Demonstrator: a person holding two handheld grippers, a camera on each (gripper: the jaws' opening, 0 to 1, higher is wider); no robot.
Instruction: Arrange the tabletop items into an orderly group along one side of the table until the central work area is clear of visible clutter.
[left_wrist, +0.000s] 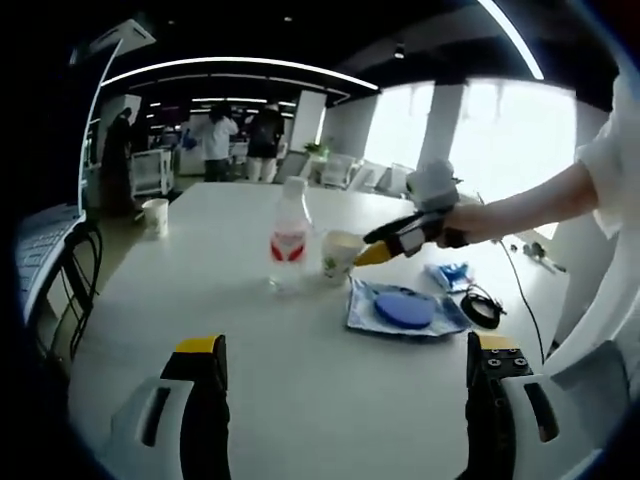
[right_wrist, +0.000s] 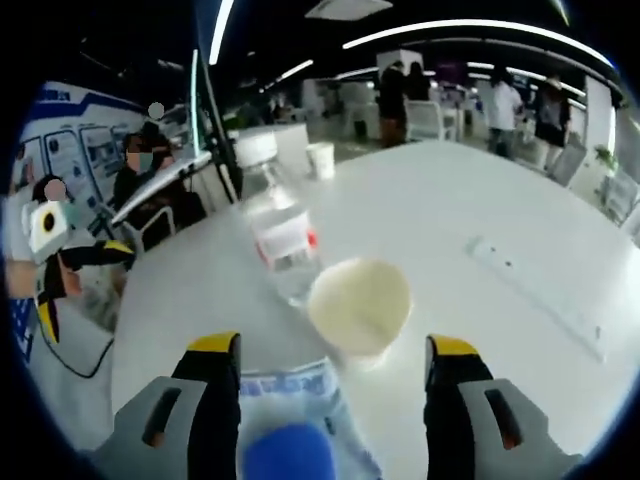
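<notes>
A clear water bottle (left_wrist: 290, 235) with a red label stands mid-table, and a paper cup (left_wrist: 340, 252) sits just right of it. Beside them lies a blue-and-white packet (left_wrist: 405, 308) with a blue round pad on it. My right gripper (left_wrist: 375, 250) reaches in from the right, its yellow tips at the cup. In the right gripper view it (right_wrist: 333, 345) is open, with the cup (right_wrist: 360, 305) just ahead between the jaw tips, the bottle (right_wrist: 275, 225) behind and the packet (right_wrist: 290, 400) below. My left gripper (left_wrist: 347, 345) hangs open over bare table, well short of the items.
A second paper cup (left_wrist: 155, 215) stands at the far left edge. A small blue item (left_wrist: 448, 275) and a black coiled cable (left_wrist: 482, 308) lie right of the packet. A long white strip (right_wrist: 535, 290) lies on the table. Chairs line the table's side; people stand at the back.
</notes>
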